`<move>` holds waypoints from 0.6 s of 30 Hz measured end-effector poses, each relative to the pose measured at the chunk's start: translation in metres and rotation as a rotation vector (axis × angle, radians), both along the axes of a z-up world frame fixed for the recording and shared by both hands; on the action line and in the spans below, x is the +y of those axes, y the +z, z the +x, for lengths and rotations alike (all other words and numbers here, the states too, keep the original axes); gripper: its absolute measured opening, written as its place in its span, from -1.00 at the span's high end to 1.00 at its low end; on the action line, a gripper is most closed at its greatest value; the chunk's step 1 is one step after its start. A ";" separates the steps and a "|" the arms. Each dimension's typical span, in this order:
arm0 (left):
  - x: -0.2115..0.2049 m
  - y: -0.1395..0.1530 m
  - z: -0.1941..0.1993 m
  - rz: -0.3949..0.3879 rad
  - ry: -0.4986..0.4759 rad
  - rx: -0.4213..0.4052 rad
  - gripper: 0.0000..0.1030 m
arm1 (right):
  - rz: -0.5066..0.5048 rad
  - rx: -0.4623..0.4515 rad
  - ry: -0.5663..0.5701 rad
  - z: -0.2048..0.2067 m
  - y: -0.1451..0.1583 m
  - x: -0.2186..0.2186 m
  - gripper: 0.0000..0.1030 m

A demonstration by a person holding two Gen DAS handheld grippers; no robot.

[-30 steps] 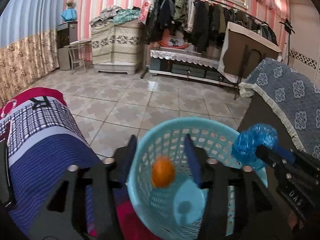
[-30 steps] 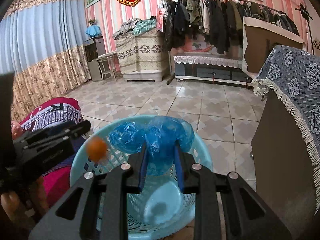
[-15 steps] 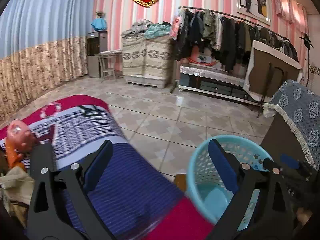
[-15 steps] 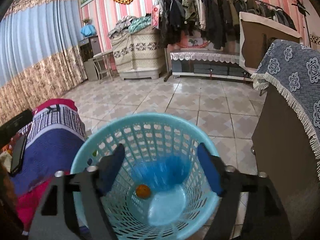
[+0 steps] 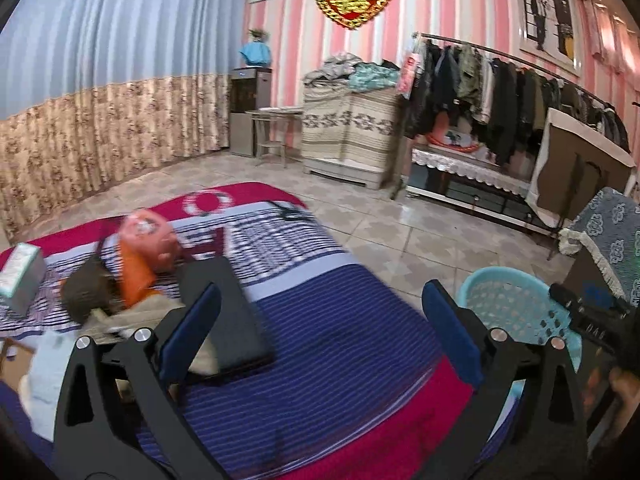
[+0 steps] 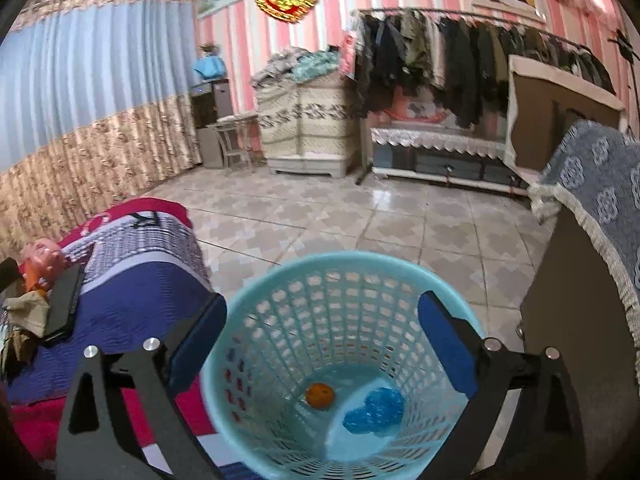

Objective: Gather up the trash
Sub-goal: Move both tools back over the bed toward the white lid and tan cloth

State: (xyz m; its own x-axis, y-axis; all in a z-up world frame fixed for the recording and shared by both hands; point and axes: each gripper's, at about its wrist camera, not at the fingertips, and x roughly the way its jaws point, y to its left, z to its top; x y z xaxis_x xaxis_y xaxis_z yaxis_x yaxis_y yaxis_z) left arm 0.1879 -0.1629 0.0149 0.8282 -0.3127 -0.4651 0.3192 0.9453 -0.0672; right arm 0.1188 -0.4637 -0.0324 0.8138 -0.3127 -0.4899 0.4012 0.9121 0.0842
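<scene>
A light blue mesh waste basket (image 6: 348, 344) stands on the floor by the bed; it also shows in the left wrist view (image 5: 516, 312). An orange ball (image 6: 319, 395) and a crumpled blue plastic bag (image 6: 374, 410) lie on its bottom. My right gripper (image 6: 320, 344) is open and empty above the basket's mouth. My left gripper (image 5: 320, 332) is open and empty over the striped blanket (image 5: 332, 320). On the bed lie an orange-pink bag (image 5: 146, 250), a brown crumpled item (image 5: 86, 290), a beige wrapper (image 5: 132, 314) and a white item (image 5: 46, 364).
A black flat device (image 5: 226, 308) lies on the blanket. A small box (image 5: 20, 274) sits at the bed's left. A cabinet under a blue patterned cloth (image 6: 600, 216) stands right of the basket. Tiled floor (image 6: 360, 216), a clothes rack and drawers lie beyond.
The orange ball and the blue bag dropped from the grippers into the basket. Both grippers opened. My left gripper swung left from the basket to the bed.
</scene>
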 end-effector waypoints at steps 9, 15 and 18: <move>0.092 -0.011 -0.025 0.020 0.140 0.030 -0.89 | -0.005 -0.081 0.151 0.001 0.025 0.056 -0.87; 0.156 -0.014 -0.044 0.022 0.247 0.040 -0.89 | -0.068 -0.066 0.240 0.011 0.027 0.100 -0.87; 0.182 -0.022 -0.050 0.017 0.283 0.062 -0.89 | -0.076 -0.055 0.278 0.015 0.026 0.116 -0.87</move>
